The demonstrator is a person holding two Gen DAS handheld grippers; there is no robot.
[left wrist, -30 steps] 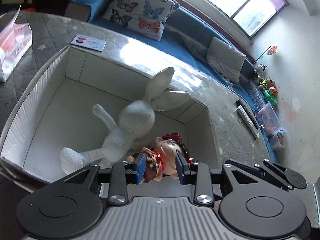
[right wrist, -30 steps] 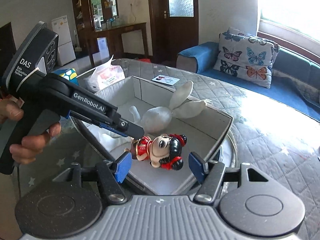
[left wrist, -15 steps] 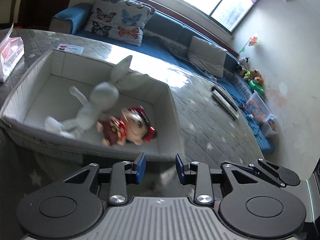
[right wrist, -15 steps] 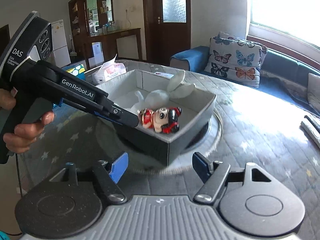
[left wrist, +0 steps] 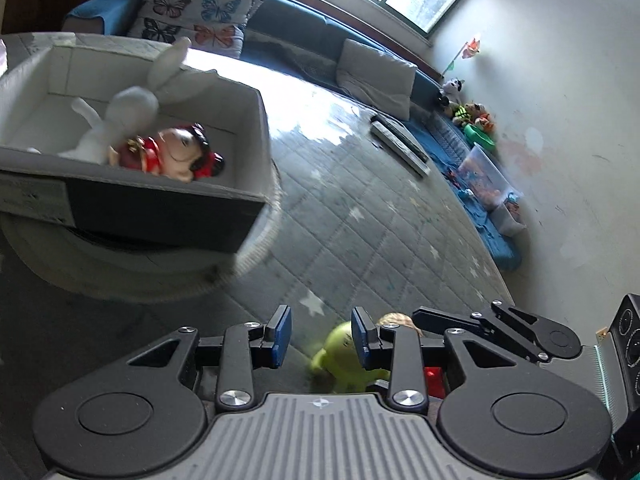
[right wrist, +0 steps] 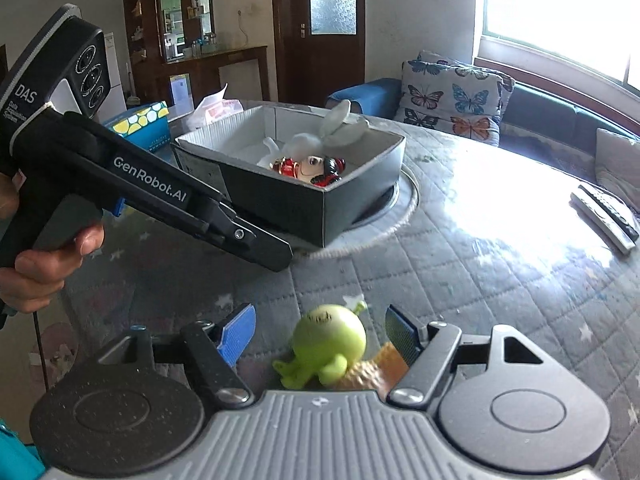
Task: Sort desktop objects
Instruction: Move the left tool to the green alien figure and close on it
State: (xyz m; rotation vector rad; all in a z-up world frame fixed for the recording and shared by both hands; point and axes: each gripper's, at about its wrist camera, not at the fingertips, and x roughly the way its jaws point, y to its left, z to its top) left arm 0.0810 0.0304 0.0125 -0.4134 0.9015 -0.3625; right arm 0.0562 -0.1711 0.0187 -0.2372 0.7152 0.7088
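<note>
Left wrist view: left gripper (left wrist: 320,334), fingers apart and empty, low over the quilted surface (left wrist: 360,208); green figure (left wrist: 340,354) near, partly hidden behind the right finger, a tan object touching its far right side. Grey box (left wrist: 160,216) far left on a round base, holding the white plush rabbit (left wrist: 128,108) and the red-dressed doll (left wrist: 172,152); the doll lies on its side, long axis left to right, head toward the right. Two remote controls (left wrist: 398,142) far right on the surface. Right wrist view: right gripper (right wrist: 320,330), fingers wide apart, straddling the green figure (right wrist: 330,344), which stands between them untouched, round head up, limbs splayed toward the near left; its long axis reads roughly upright, though motion blur limits certainty. Step in hand, by judgement: pick up the green figure for the box (right wrist: 280,200). Recommended handling: centre the fingers on the round head, close below its widest part to prevent slipping, and keep clear of the tan object (right wrist: 372,368) at its right.
</note>
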